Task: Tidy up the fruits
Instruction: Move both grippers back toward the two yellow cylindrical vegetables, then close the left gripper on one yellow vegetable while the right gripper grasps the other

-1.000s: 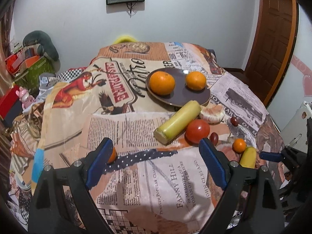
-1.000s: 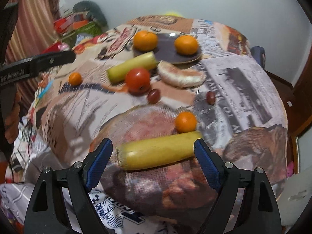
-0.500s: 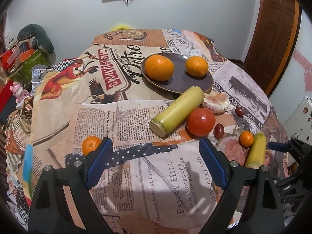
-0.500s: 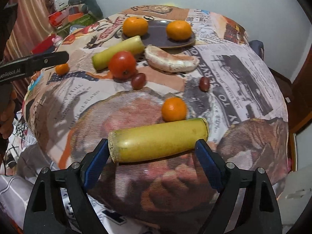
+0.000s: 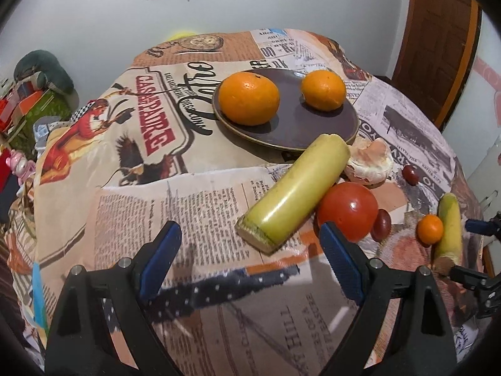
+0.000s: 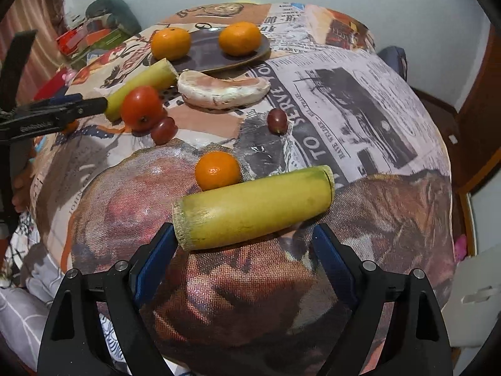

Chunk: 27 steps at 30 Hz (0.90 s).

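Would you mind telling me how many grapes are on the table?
2: one grape touching the tomato, another grape alone beyond the small orange. More may be hidden.

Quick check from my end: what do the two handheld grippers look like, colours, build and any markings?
Both match: the left gripper and right gripper have matte black angular plastic arms, blue ribbed finger pads and silver screws at the joints. White lettering runs along the left gripper's side. No cables show.
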{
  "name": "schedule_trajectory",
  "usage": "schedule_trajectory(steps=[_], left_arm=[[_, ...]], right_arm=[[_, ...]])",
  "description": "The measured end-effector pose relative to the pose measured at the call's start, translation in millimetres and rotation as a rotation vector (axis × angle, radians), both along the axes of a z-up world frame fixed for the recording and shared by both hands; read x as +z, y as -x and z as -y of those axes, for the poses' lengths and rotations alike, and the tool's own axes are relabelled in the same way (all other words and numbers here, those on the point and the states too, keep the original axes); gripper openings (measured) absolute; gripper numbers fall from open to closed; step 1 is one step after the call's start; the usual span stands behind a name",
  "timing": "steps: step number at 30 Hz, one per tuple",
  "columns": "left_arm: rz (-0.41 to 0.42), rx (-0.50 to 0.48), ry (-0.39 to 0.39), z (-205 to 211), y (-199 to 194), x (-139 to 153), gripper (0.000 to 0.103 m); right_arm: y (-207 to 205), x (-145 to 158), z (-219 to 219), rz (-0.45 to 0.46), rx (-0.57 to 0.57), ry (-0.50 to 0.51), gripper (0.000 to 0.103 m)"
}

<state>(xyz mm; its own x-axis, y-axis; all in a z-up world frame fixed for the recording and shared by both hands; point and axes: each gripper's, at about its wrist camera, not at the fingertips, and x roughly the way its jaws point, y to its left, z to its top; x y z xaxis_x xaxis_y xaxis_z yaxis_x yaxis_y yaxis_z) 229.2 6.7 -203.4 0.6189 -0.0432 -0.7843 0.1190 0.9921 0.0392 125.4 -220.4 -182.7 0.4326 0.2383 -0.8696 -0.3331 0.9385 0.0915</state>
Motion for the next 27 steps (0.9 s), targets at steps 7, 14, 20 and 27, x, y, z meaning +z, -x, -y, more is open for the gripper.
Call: schedule_trajectory(steps=[7,14,20,27], left_arm=[[0.005,-0.058,-0.011,5.5,-14.7,-6.2,0.091],[-0.010,-0.061,0.079,1.9,-23.4,-7.1,0.087],[-0.009,-0.086,0.088,8.2,-27.3,-5.8,0.083],[-0.090,-0.118,0.115,2.3,-30.2,-12.5,0.060]], right_arm=[[2.4,14.9,5.3,0.041,-0.033,-0.016,0.085],[-11.7,8.4,20.5,0.019,-0.152,-0.043,0.081],[-22.1,4.4,23.4,-0.015,-0.199,-0.121,0.076],[-24.4,-0.2,15.9,-0.037,-0.183,-0.138,0.075]])
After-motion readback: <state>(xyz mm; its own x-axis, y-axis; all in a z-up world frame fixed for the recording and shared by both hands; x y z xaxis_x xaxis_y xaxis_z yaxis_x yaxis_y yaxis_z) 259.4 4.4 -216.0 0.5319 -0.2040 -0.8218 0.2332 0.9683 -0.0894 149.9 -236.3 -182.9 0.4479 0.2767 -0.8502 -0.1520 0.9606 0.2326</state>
